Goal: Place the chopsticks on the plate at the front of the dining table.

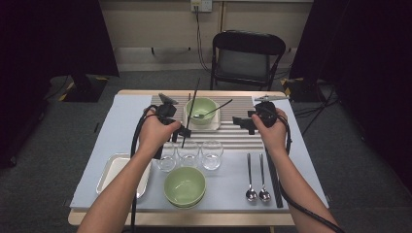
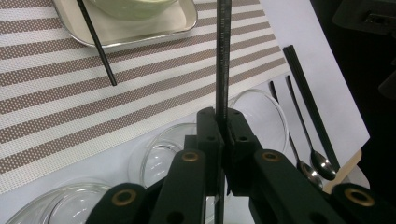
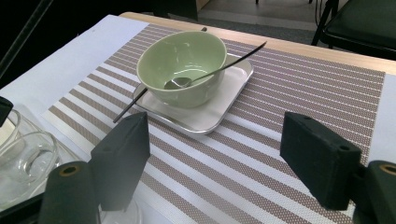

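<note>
We are pinching a black chopstick point(image 2: 223, 60) upright in our left gripper point(image 1: 179, 130), above the glasses point(image 1: 194, 154), at six o'clock from the bowl point(image 1: 201, 109) on the tray point(image 3: 219, 108). Our right gripper point(image 1: 241, 123) is hanging with jaws spread, holding nothing, at three o'clock from the bowl.

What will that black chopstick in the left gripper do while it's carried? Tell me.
The black chopstick probably stays stiff: it runs straight from the left gripper. It looks thin and smooth, so it may pivot or slip, being clamped near one end.
</note>
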